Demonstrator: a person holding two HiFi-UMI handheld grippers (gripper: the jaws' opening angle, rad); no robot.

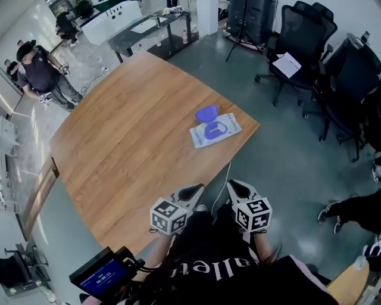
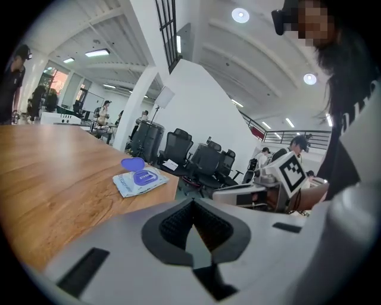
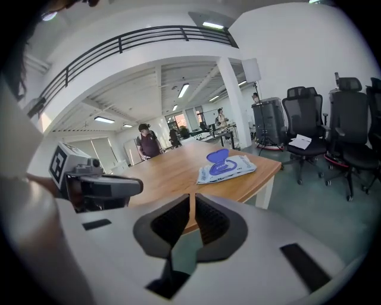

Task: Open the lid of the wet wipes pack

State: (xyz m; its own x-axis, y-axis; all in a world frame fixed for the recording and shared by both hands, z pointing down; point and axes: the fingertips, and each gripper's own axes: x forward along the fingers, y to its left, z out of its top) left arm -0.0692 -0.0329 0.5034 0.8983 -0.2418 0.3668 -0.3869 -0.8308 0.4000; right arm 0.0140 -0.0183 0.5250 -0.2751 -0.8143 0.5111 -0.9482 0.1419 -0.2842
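Nearest: dark printed top of the person holding the rig, with both marker cubes right in front of it.
- left gripper (image 1: 191, 190): jaws fully closed, pad tips meeting, nothing between them. Sits at the near edge of the table (image 1: 131, 143).
- right gripper (image 1: 237, 189): jaws almost together with a thin slit left between the pads, nothing in it. Just beside the left one, over the floor off the same edge.
- Both are well apart from the wet wipes pack (image 1: 216, 131).

Pack: lies flat by the table's right corner, near the edge. Its blue lid (image 1: 206, 112) is already flipped open and stands up on the far side of the blue oval label. Nothing touches it.

Surface: light wood plank top, rounded outline, otherwise bare, on white legs as the right gripper view shows.

Room:
- glossy grey floor (image 1: 280, 161)
- black office chairs (image 1: 303, 36) right of the table, one with a paper sheet (image 1: 288, 64) on its seat
- person in dark clothes (image 1: 41, 71) standing beyond the table's far left edge
- dark low desk (image 1: 156, 28) and white pillar (image 1: 208, 15) at the back
- small screen unit (image 1: 102, 275) with a blue display at lower left, beside the wearer
- someone's shoes (image 1: 329, 212) on the floor at right
- gripper views show a white ceiling with round and strip lights, plus a railed mezzanine
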